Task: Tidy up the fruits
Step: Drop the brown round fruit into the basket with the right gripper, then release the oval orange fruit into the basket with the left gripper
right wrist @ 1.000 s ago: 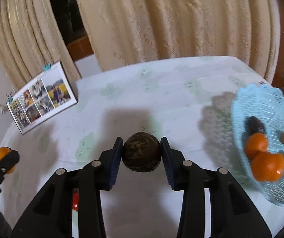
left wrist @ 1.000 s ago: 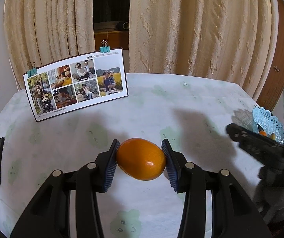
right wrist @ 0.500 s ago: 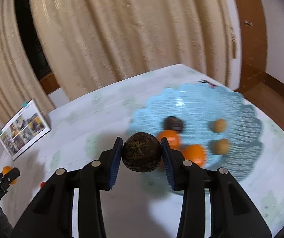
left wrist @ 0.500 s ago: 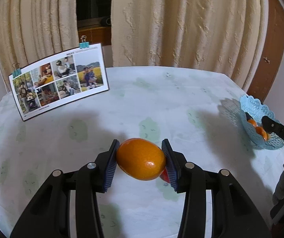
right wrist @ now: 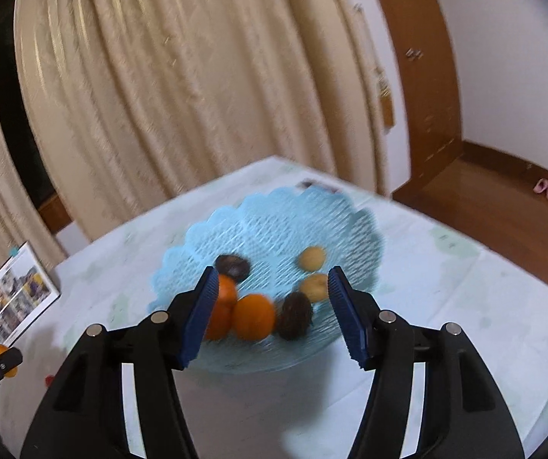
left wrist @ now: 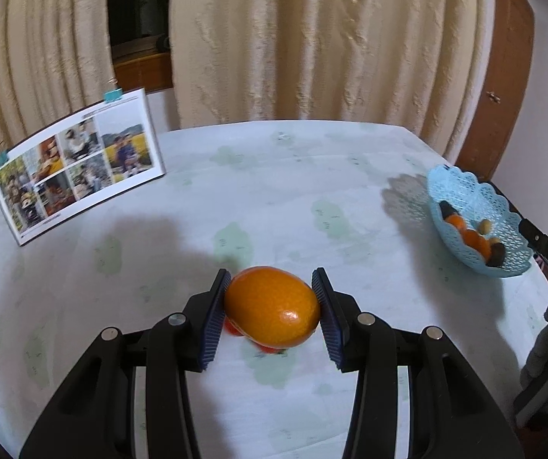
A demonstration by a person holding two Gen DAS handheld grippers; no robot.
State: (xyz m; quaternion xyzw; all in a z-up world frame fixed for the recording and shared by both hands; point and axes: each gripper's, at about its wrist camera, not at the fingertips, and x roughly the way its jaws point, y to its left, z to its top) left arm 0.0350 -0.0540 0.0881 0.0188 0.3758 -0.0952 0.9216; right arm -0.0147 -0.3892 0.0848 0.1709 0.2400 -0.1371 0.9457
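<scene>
A: The cloth-covered desk (left wrist: pixel 274 199) carries a blue lattice basket (right wrist: pixel 274 222) at its right edge, with oranges, a dark round fruit (right wrist: pixel 293 321) and small tan fruits in it.

B: The right tongs (right wrist: pixel 270 313)?

A: Spread wide above the basket, gripping nothing.

B: What's left?

A: The left tongs (left wrist: pixel 272 310) are clamped on an orange fruit (left wrist: pixel 272 306) over mid-desk, well apart from the basket. A small red fruit (left wrist: pixel 231 327) lies beneath it, also apparently left.
</scene>
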